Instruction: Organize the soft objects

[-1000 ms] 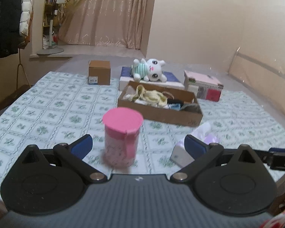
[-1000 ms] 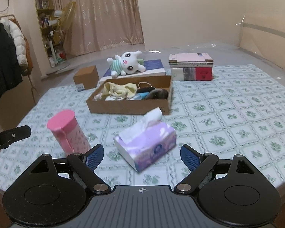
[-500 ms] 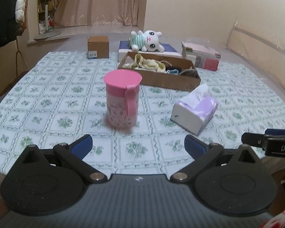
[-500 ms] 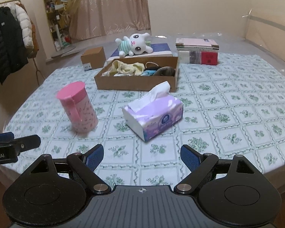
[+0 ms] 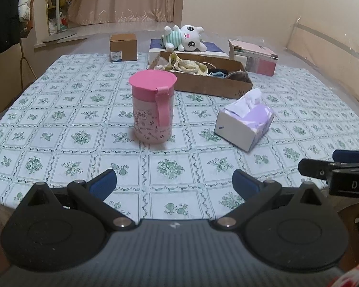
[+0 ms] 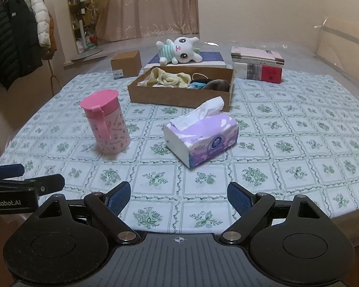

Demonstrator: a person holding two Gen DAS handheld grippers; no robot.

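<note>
Hand-held grippers hung over the near edge of a tabletop (image 6: pixel 299 129) covered in a green-flowered cloth, both spread wide and holding nothing. The left hand-held gripper (image 5: pixel 174 181) faced a pink lidded cup (image 5: pixel 153 108) standing upright on the cloth, while the right hand-held gripper (image 6: pixel 179 197) pointed toward a purple tissue pack (image 6: pixel 201 136) lying just right of the cup, one white sheet poking from its top. Neither gripper touched anything. Behind the cup and tissues sat a shallow cardboard box (image 6: pixel 179 95) filled with loose soft items: pale yellow cloth (image 6: pixel 170 79) at its left, darker pieces at its right. Beyond the box, a white plush rabbit (image 6: pixel 179 51) in a striped green top lay on its side atop a flat blue-topped box (image 6: pixel 210 57). A small brown carton (image 6: pixel 126 64) stood at the far left, and a stack of books (image 6: pixel 257 68) at the far right. Coats (image 6: pixel 14 43) hung on a rack at the room's left, with curtains (image 6: pixel 153 4) drawn behind.
</note>
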